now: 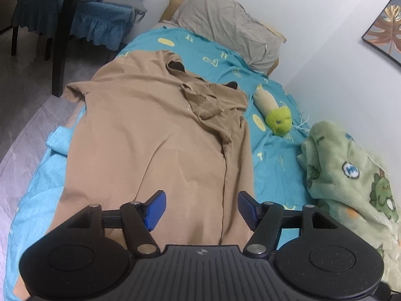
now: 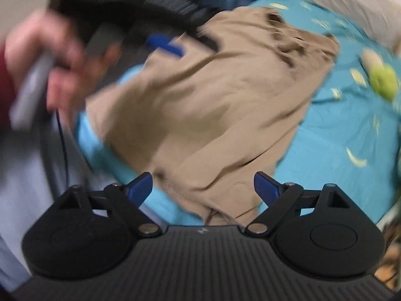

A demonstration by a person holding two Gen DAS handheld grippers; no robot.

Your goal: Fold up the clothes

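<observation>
Left wrist view: my left tool hangs released over the shirt, which lies flat on the bed. My right tool is released too, badly blurred; grabbing now risks bunching the shirt's hem.

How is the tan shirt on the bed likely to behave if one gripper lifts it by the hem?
The tan cotton shirt would probably droop limply; it already lies in soft creases. It looks thin and light. Its folded-over side may well fall open, since nothing pins it to the turquoise bedsheet.
</observation>
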